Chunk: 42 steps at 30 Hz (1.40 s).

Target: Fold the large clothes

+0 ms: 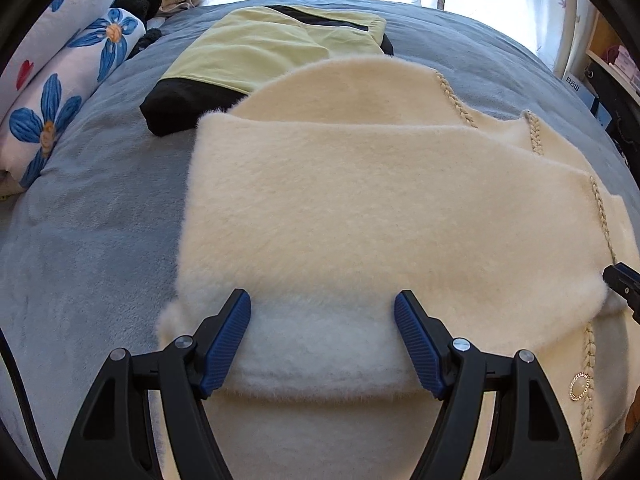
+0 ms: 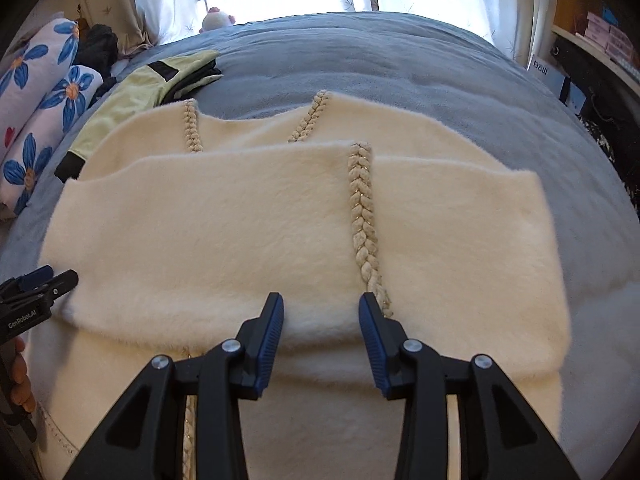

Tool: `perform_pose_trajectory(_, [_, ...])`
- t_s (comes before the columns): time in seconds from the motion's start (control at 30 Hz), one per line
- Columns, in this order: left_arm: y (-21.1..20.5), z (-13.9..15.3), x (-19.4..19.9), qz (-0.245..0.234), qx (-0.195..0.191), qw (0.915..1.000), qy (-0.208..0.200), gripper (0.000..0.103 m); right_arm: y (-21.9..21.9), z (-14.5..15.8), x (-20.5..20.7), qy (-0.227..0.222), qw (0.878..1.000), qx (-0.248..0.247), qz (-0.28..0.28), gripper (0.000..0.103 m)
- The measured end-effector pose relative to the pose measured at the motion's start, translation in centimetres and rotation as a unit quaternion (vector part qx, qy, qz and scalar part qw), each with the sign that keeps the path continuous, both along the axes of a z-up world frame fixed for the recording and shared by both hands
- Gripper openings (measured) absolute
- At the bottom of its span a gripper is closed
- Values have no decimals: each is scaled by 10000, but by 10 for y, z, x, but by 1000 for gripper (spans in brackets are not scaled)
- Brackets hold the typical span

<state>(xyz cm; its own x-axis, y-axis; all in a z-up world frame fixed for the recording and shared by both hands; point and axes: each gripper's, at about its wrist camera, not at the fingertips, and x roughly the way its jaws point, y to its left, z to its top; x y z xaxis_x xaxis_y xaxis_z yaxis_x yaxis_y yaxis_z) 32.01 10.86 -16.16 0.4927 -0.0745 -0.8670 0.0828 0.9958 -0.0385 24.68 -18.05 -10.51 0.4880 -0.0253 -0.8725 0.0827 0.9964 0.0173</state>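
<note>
A bed with a grey-blue blanket is seen below a bright window. Left of the cream fluffy garment, floral pillows are stacked; a yellow-green jacket lies beyond it. Over the garment's near fold, the left hand-held gripper and right hand-held gripper are held apart, clamping nothing.

Left gripper jaws apart over folded cream fleece garment (grey bedspread beneath).

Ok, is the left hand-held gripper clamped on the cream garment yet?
No, the left hand-held gripper has its blue pads standing wide apart over the cream garment's folded edge, with no fabric pinched between them.
</note>
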Motion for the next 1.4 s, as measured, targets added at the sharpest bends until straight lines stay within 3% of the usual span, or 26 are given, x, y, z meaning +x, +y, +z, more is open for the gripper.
perform_pose_trajectory(0.23, [8,17,-28,8,-1,10000,1,74,-2,11,-15,136,9991,364,-171,42])
perform_pose_trajectory(0.43, [15,48,-65,-22,32,9997,-241,74,-2,31,-43,67,9983,547,-211,42])
perform_pose_trajectory(0.77, [24,103,-143,-129,59,9975,-686,74,-3,84,-112,-385,9965,704,-225,43])
perform_pose_trajectory(0.9, [31,120,-179,-164,29,9967,-799,74,-3,101,-141,-568,9958,688,-203,54])
perform_pose_trajectory(1.0, [36,129,-204,-187,46,9959,-883,74,-1,111,-164,-723,9955,586,-159,62])
perform_pose_trajectory(1.2, [41,137,-246,-176,9,9951,-974,74,-5,123,-203,-865,9953,438,-48,63])
perform_pose_trajectory(1.4, [42,131,-272,-161,-33,9952,-962,82,-18,122,-230,-842,9958,353,-116,64])
